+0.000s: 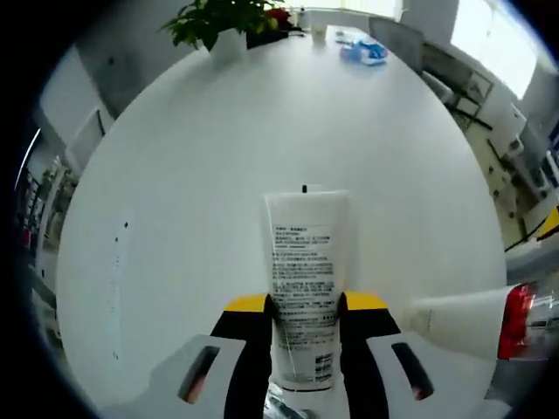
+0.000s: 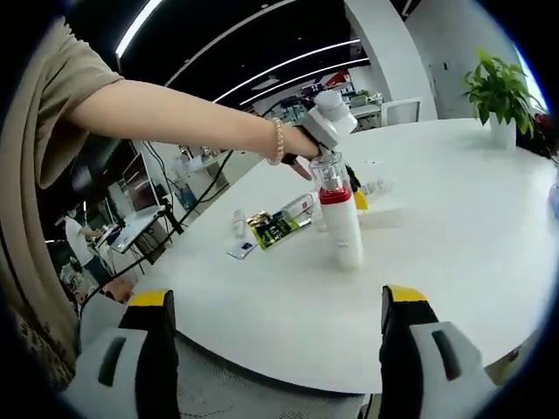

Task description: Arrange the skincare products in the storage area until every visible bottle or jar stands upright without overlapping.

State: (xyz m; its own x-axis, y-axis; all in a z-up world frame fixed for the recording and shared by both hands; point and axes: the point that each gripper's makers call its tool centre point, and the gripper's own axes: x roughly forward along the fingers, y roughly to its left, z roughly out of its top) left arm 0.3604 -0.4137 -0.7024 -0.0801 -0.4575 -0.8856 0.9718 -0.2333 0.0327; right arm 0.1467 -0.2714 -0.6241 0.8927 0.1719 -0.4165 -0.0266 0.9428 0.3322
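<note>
Left gripper (image 1: 303, 327) pinching the white tube (image 1: 304, 284) between its yellow-tipped jaws, tube lying flat along them, pointing ahead over the counter (image 1: 218, 157). Best tipped up slowly onto its cap end, released only once steady. Just right, the red-banded bottle (image 1: 476, 321). Right gripper (image 2: 279, 323) spread wide, holding nothing, well back from that bottle.

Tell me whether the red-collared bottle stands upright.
Upright. In the right gripper view the red-collared bottle stands on its base on the white table, clear cap on top, with the left gripper behind it.
</note>
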